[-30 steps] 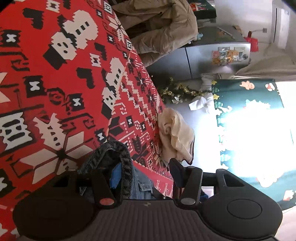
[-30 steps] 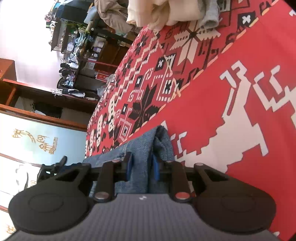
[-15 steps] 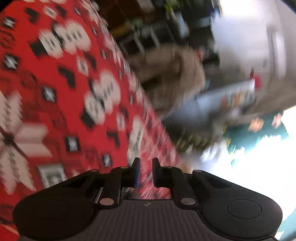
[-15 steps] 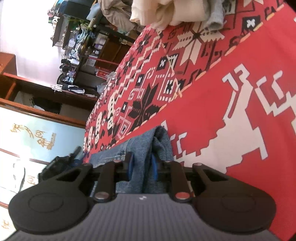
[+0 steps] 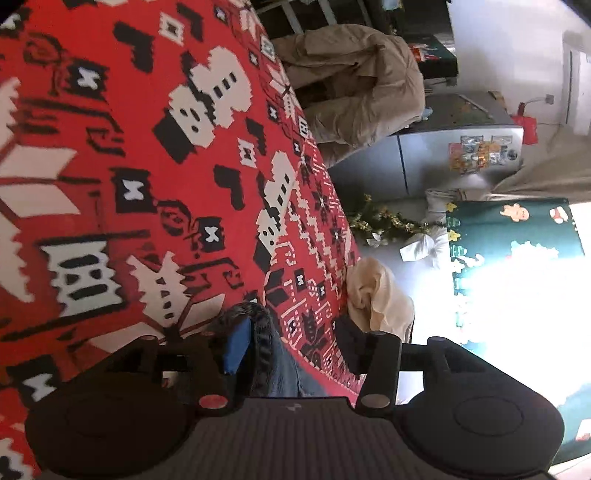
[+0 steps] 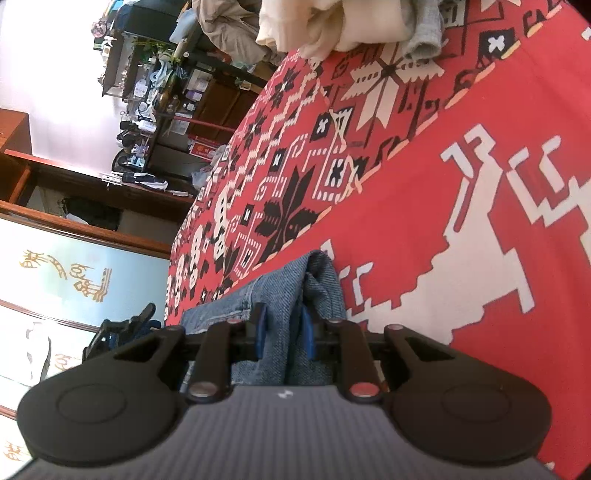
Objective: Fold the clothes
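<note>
A blue denim garment lies on the bed's red patterned blanket. My right gripper is shut on a bunched fold of it, with the blue pads pressing both sides. In the left wrist view another denim fold rises between the jaws of my left gripper. Those jaws are opening. The fold rests against the left blue pad, and the right finger stands well apart from it.
A cream garment hangs at the blanket's edge, and a beige coat lies heaped farther off. In the right wrist view, cream clothes and a grey garment are piled at the blanket's far end. Cluttered shelves stand beyond.
Half a second ago the left gripper was nearly shut and swinging above the blanket, with no denim in view. Now it is wide again at the denim fold. The right gripper kept its grip.
</note>
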A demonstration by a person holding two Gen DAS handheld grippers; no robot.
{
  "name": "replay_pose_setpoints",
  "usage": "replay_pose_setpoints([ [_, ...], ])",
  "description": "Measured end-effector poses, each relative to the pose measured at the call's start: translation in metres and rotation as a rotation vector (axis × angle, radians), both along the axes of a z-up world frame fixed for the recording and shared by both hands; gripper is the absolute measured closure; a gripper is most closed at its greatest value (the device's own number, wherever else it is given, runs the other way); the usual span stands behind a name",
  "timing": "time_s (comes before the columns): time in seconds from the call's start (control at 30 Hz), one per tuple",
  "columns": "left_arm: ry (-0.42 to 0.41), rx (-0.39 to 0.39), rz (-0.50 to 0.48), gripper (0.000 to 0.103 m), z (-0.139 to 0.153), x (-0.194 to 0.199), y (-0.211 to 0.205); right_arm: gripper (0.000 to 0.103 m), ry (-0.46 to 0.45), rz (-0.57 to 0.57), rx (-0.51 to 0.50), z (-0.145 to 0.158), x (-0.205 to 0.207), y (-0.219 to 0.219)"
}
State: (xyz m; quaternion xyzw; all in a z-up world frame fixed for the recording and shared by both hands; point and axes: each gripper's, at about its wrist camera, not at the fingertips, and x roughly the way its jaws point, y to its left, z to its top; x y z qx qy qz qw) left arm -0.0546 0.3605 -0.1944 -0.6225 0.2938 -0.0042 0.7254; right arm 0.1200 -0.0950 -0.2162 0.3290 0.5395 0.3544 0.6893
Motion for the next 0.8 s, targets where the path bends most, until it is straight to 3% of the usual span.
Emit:
replay_pose_setpoints([
  [0.07,0.008,-0.023,-0.019,0.046,-0.005,0.006,-0.002,0.083,0.0,0.002,-0.001,0.0,0.0,0.0],
  [0.2,0.026,0.029,-0.011,0.048,0.0,0.012,-0.005,0.083,0.001,0.004,0.001,-0.001,0.001,-0.002],
  [0.27,0.019,0.064,0.041,0.066,0.003,0.008,-0.004,0.083,-0.001,0.006,0.001,-0.001,0.001,-0.002],
  [0.3,0.01,0.094,0.089,0.086,0.006,0.004,-0.002,0.083,-0.003,0.007,0.0,-0.001,0.001,-0.002],
  [0.33,-0.019,0.096,0.155,0.098,0.008,-0.003,0.003,0.083,-0.006,0.01,-0.002,0.0,0.0,-0.002],
  [0.4,-0.095,0.036,0.261,0.096,0.009,-0.016,0.017,0.085,-0.013,0.021,-0.012,0.001,0.001,-0.002],
  [0.43,-0.121,-0.002,0.259,0.094,0.01,-0.017,0.022,0.085,-0.013,0.023,-0.013,0.001,0.001,-0.002],
  [0.47,-0.115,0.01,0.236,0.091,0.013,-0.016,0.023,0.085,-0.009,0.022,-0.011,0.001,0.001,-0.002],
  [0.53,-0.066,0.064,0.167,0.073,0.021,-0.013,0.021,0.085,-0.003,0.021,-0.009,0.001,0.002,-0.003],
  [0.67,0.012,0.02,0.041,0.065,0.01,-0.01,0.006,0.085,0.003,0.012,-0.003,0.0,0.001,-0.003],
  [0.8,0.05,0.046,0.023,0.06,0.002,-0.002,-0.003,0.085,0.009,0.003,0.004,-0.001,0.001,-0.004],
])
